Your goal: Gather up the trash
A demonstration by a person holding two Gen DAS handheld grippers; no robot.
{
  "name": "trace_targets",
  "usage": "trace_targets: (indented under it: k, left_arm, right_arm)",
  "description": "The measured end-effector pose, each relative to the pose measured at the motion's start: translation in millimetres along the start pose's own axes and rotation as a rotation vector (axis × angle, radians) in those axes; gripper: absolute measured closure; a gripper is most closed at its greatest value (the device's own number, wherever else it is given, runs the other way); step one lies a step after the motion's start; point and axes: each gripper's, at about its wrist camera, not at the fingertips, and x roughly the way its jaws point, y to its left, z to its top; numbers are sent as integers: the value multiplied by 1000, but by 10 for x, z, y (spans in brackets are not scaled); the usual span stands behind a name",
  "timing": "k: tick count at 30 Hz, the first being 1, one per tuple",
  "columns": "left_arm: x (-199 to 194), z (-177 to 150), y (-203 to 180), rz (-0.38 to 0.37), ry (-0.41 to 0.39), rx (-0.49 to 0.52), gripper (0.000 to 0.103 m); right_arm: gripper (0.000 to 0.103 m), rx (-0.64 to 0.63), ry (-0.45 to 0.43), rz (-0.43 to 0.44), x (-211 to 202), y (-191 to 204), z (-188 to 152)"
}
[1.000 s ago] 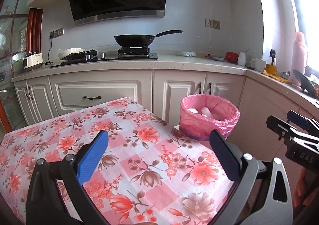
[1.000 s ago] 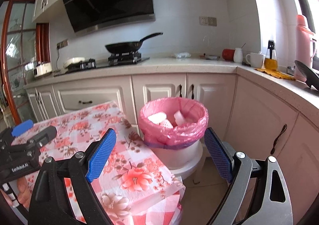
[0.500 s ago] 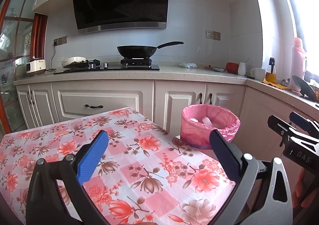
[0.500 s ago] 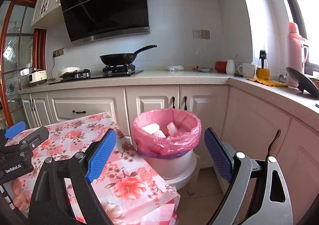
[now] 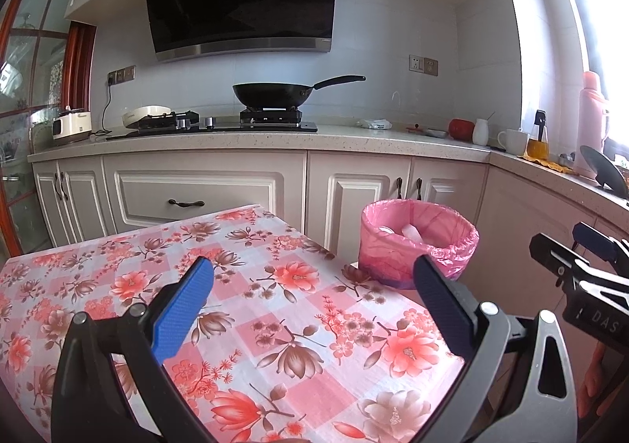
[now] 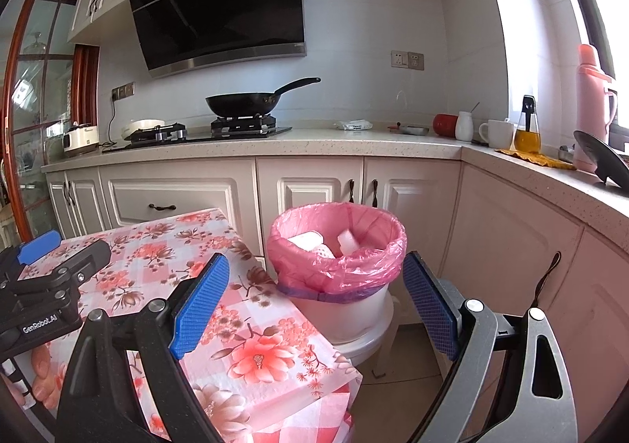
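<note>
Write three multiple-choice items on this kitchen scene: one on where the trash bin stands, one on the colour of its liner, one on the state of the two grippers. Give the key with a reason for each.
1. Where does the trash bin stand?
A. On the flowered table
B. On a white stool beside the table
C. On the counter

2. What colour is the bin liner?
A. Black
B. Blue
C. Pink

3. What state are the left gripper and the right gripper in?
A. Both open and empty
B. Both shut on trash
C. Left shut, right open

Key:
1. B, the right wrist view shows the bin on a white stool off the table's corner.
2. C, pink plastic folds over the rim.
3. A, each view shows the blue pads wide apart with nothing between.
</note>
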Motion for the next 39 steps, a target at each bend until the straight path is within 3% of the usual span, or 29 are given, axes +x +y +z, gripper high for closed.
trace_targets:
  k: [39]
  left_arm:
    - [75,-13,18,-10,11,1,5]
  right_arm:
    - [18,8,15,-1,-29,30,-6]
